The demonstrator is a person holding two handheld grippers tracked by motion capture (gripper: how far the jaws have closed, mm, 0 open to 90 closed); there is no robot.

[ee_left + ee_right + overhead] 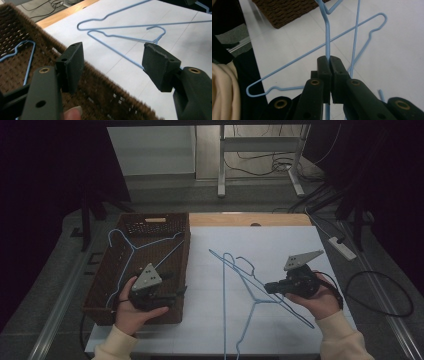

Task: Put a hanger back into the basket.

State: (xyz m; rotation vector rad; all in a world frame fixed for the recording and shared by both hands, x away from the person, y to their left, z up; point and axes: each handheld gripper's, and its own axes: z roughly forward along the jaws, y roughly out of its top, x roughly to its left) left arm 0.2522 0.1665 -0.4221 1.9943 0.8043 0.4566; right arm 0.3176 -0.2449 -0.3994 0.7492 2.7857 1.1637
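Pinching the blue wire hanger [327, 37], the right hand-held gripper [329, 61] holds it.

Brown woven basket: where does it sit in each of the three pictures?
High view: the basket lies left of centre, on the table's left side.
Left gripper view: it runs across the left and bottom, behind the black jaws.
Right gripper view: it is at the top edge, left of centre.
Shared landmark: the white tabletop bordering the basket.
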